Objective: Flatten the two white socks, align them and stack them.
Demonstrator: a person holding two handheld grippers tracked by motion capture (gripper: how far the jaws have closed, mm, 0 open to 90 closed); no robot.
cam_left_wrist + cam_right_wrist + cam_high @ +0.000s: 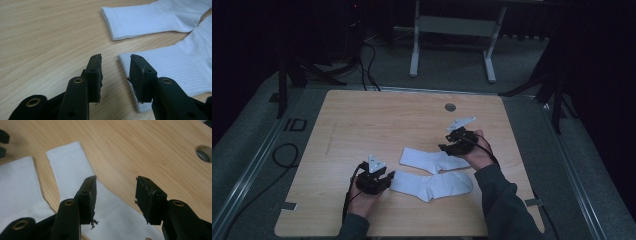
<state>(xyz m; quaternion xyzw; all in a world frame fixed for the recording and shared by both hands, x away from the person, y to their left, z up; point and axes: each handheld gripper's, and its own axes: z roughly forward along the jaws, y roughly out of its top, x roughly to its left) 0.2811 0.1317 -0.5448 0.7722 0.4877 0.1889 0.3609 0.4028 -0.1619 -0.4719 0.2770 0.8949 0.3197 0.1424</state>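
We see two white socks lying side by side on the wooden counter [362, 125]. Our left tongs [115, 67] stand spread at the cuff of the nearer sock [180, 67]; our right tongs [116, 192] hang spread over the farther sock [72, 170].

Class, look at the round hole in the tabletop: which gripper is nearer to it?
Right. The right gripper sits just below the round hole; the left gripper is far off by the near sock's cuff.

Two white ribbed socks lie flat at lower centre: far sock [428, 159] angled above, near sock [432, 185] below, overlapping mid-length.
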